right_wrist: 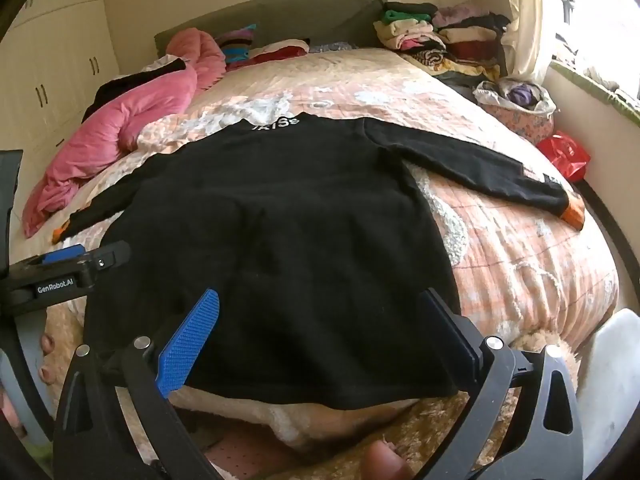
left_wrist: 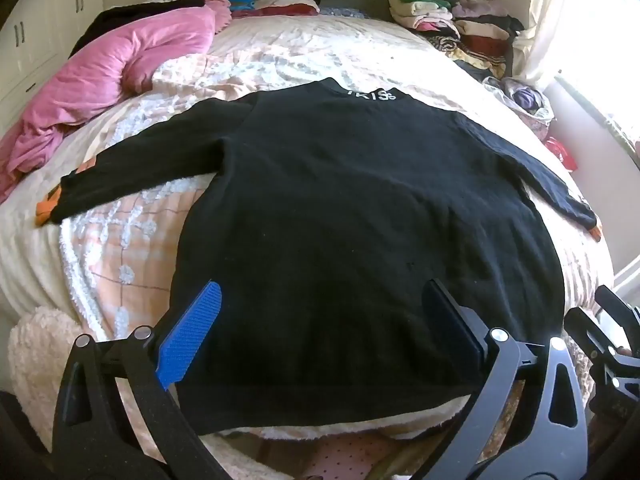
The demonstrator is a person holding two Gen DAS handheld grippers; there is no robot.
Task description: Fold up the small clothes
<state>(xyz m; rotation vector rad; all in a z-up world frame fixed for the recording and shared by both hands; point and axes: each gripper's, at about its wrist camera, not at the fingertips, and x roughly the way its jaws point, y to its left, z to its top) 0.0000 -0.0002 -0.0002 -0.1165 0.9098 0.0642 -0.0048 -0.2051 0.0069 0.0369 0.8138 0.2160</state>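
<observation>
Sweater [left_wrist: 340, 208], black, small: spread flat on bed quilt [left_wrist: 280, 52], collar far, hem near, both sleeves out. Left gripper [left_wrist: 320, 324] and right gripper [right_wrist: 320, 328]: jaws wide apart, holding nothing, poised over hem. Risk: a pinch may catch one layer only, or snag the quilt, skewing the fold. Right view alone shows orange right cuff [right_wrist: 574, 212] clearly; left view shows more of left sleeve [left_wrist: 132, 168]

Both wrist views sit low at the bed [left_wrist: 280, 52] foot, facing twelve o'clock toward the headboard [right_wrist: 272, 12], sharing the close black sweater [left_wrist: 340, 208]
</observation>
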